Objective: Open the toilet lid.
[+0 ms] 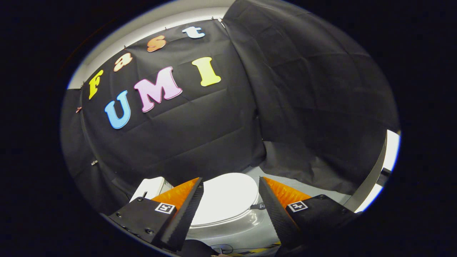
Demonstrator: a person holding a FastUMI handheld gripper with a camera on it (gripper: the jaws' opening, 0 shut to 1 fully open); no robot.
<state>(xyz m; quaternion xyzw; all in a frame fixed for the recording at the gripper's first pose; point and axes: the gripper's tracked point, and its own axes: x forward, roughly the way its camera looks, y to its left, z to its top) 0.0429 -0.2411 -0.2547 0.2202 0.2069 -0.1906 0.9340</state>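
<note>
Still, we see the gripper (231,185) spread wide, empty, well above the closed toilet lid (225,200) at bottom centre. Likely risk: fingers slide off its smooth rim.

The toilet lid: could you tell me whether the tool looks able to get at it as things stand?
Probably yes: the tool is open, and the closed toilet lid lies beyond its fingers with nothing between.

The booth is dim, its dark cloth wall (200,128) swallowing most light — yet the closed toilet lid (223,198) glares near-white, detail washed out. Bright strips show above and beside the cloth. Fisheye bending curves straight lines outward; the tool (231,185), fingers parted, looks sharp.
</note>
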